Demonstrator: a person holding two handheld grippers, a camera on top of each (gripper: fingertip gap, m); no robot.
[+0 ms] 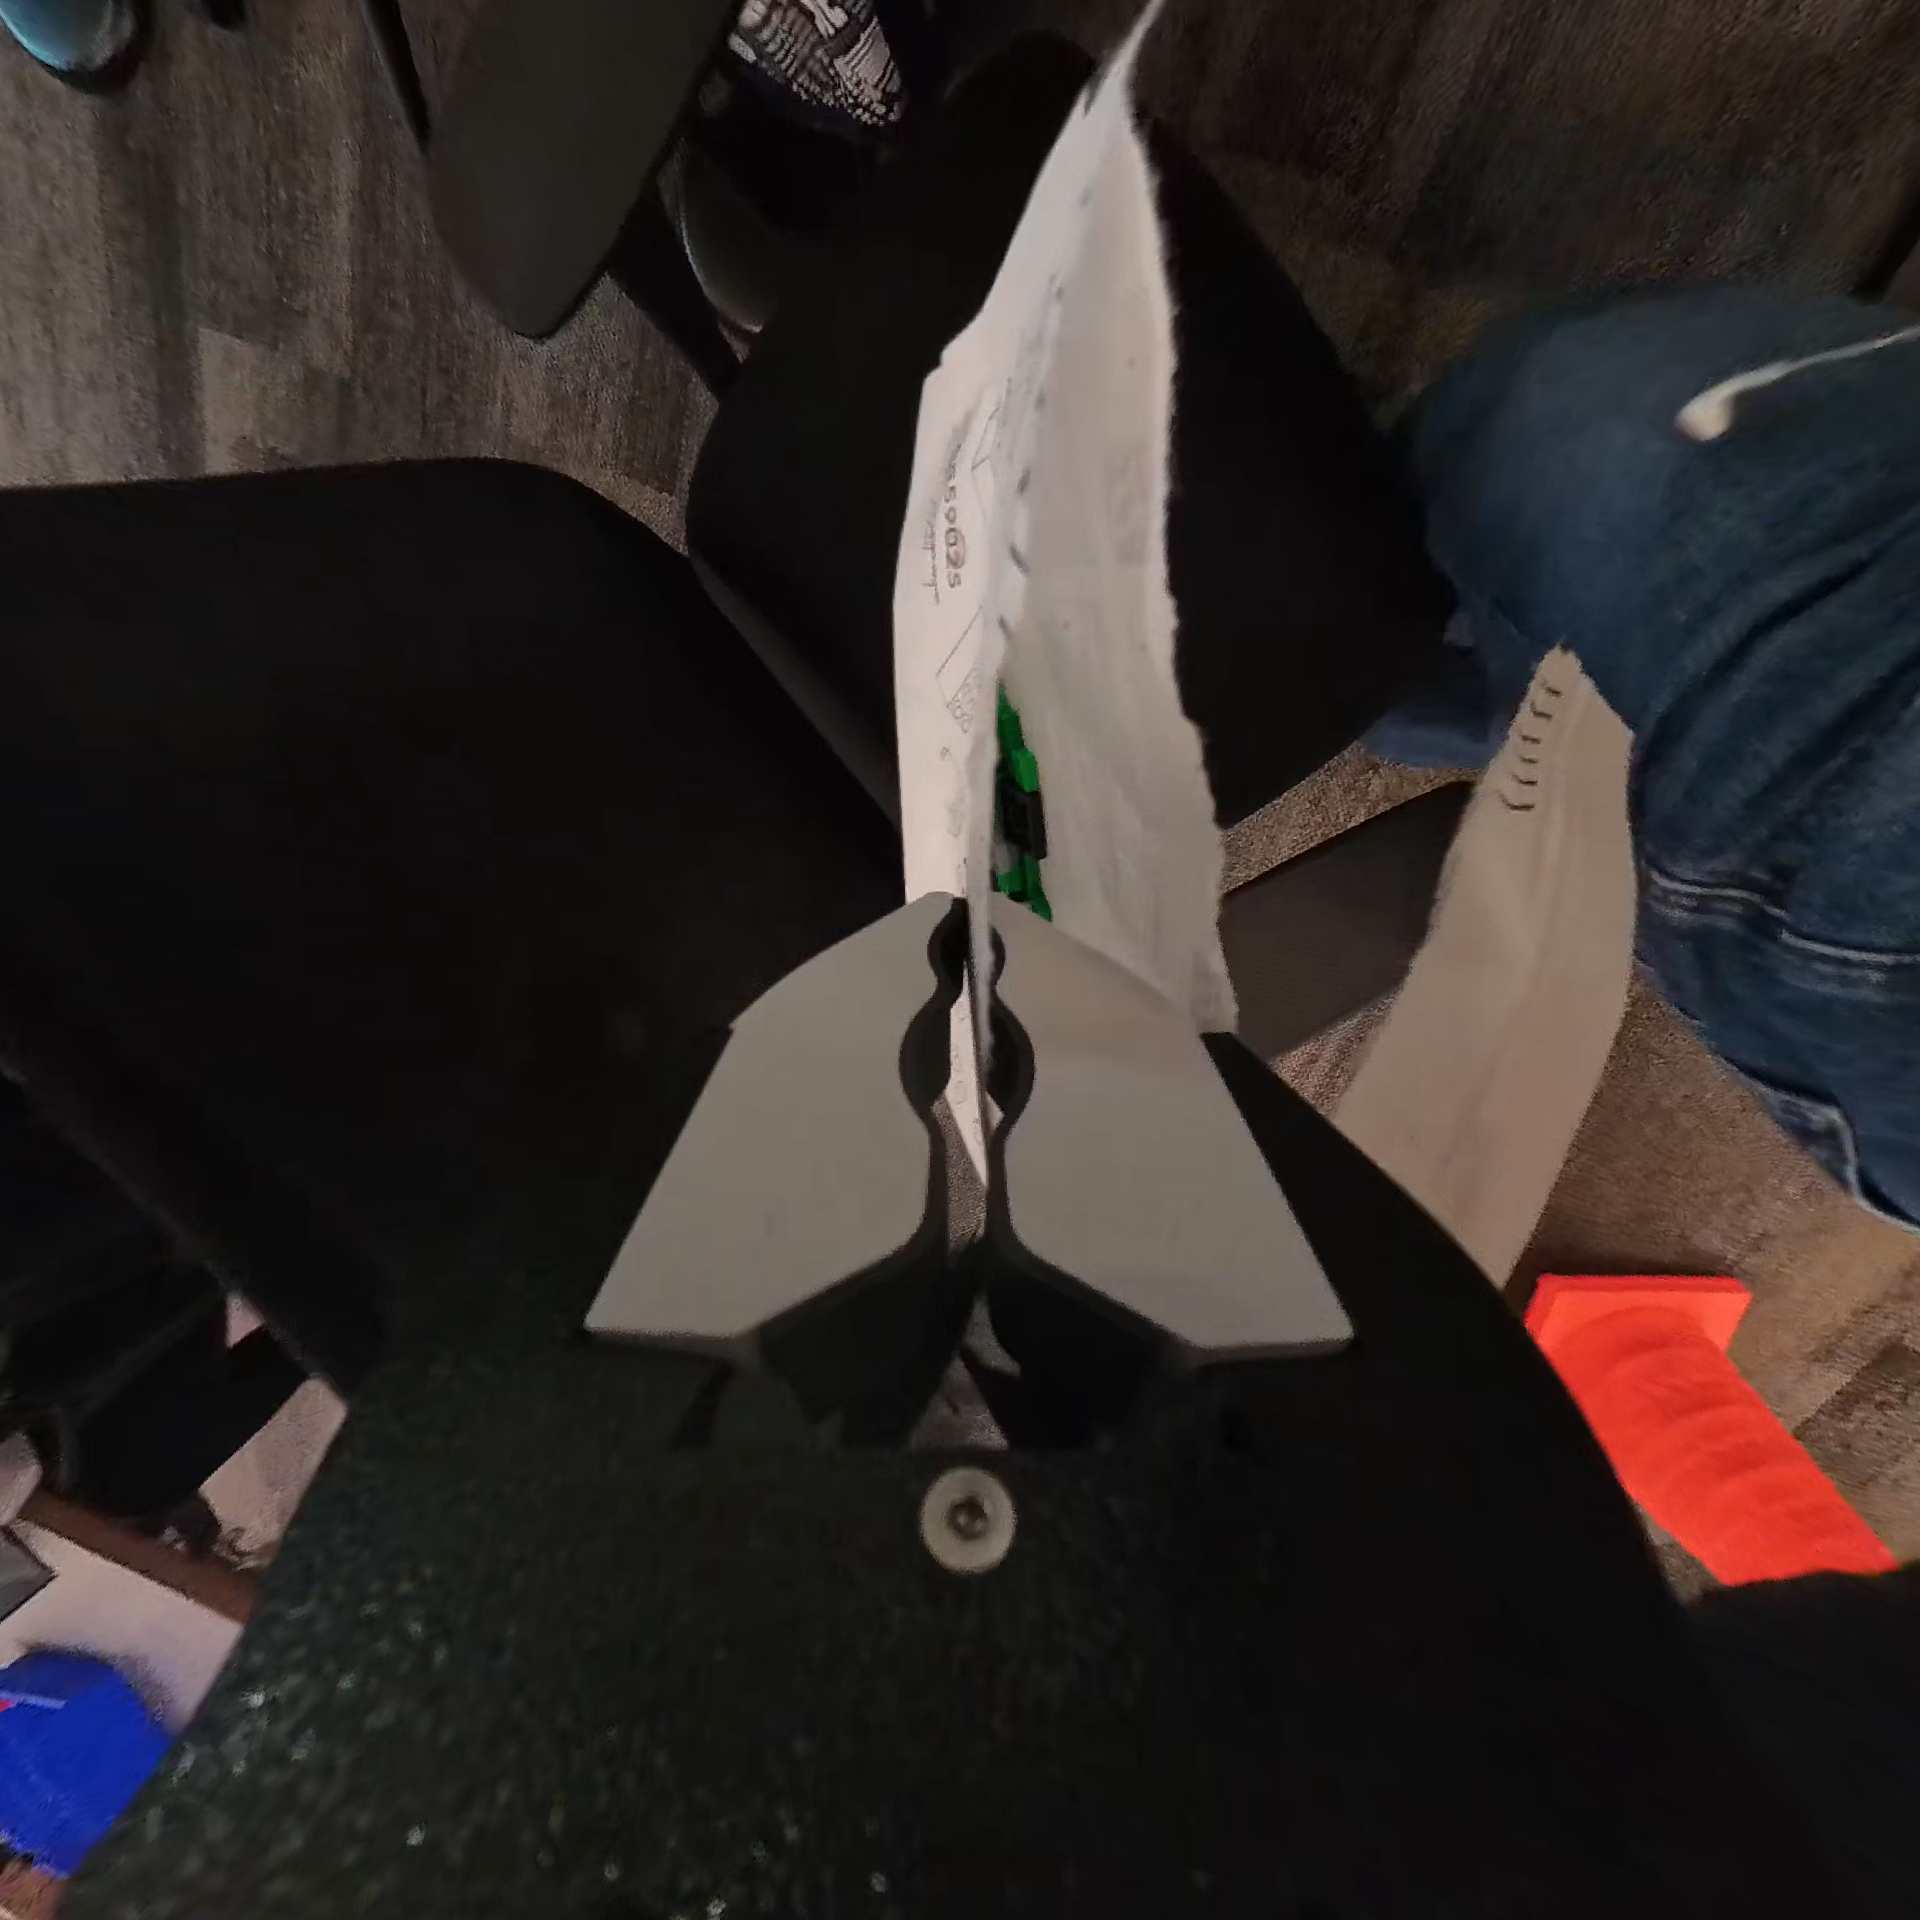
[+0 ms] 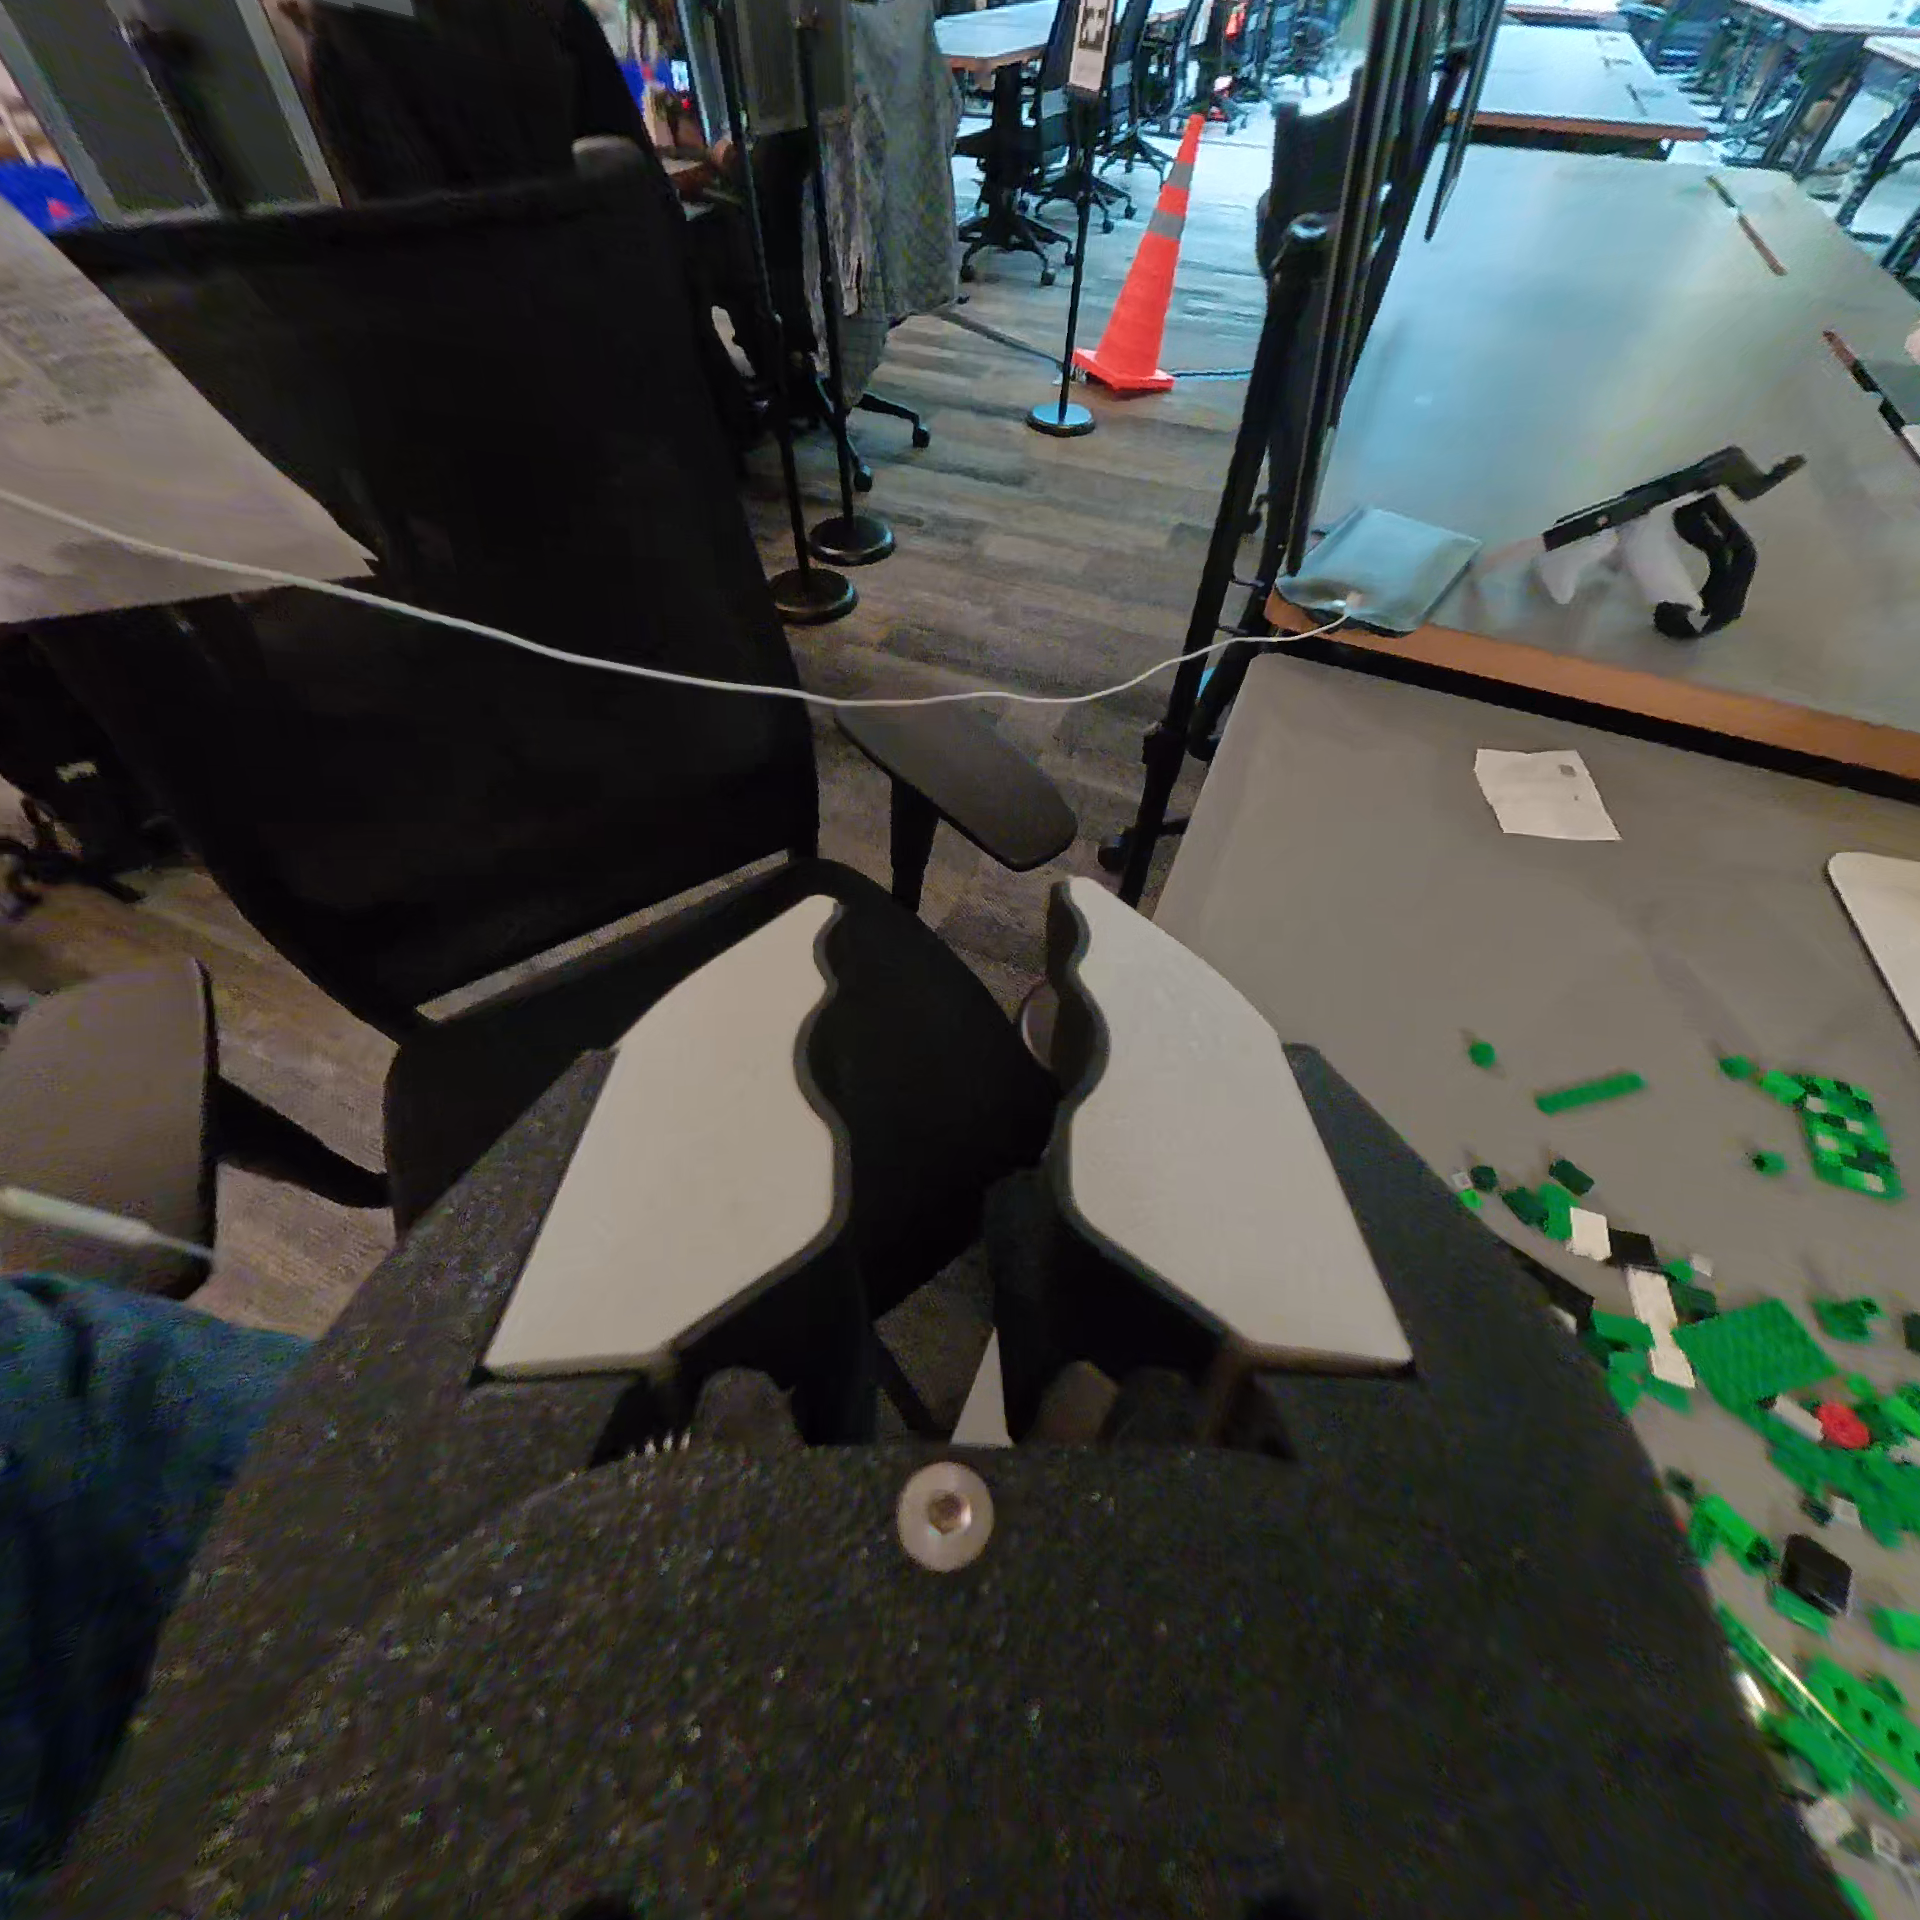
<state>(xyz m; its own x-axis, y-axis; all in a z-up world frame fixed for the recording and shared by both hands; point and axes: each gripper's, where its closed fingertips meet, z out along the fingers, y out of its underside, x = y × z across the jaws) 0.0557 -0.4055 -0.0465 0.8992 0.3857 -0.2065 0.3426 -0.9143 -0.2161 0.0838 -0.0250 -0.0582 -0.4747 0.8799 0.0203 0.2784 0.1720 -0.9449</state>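
Note:
My left gripper (image 1: 975, 925) is shut on the edge of a torn white paper bag (image 1: 1091, 644), held up over a black office chair (image 1: 364, 831) and carpet. Green and black small bricks (image 1: 1018, 800) show inside the bag's opening. My right gripper (image 2: 945, 914) is open and empty, held over the seat of a black mesh office chair (image 2: 468, 520), just left of a grey table (image 2: 1403, 935). A corner of the white paper (image 2: 125, 447) shows at the left of the right wrist view.
Several loose green, black and white bricks (image 2: 1766, 1351) lie on the grey table at right. A white cable (image 2: 727, 681) hangs across the chair. A person's leg in blue jeans (image 1: 1714, 623) is at right. An orange block (image 1: 1694, 1444) lies on the carpet. An orange cone (image 2: 1148, 270) stands farther off. The grippers' ends are close to 40 centimeters from one another.

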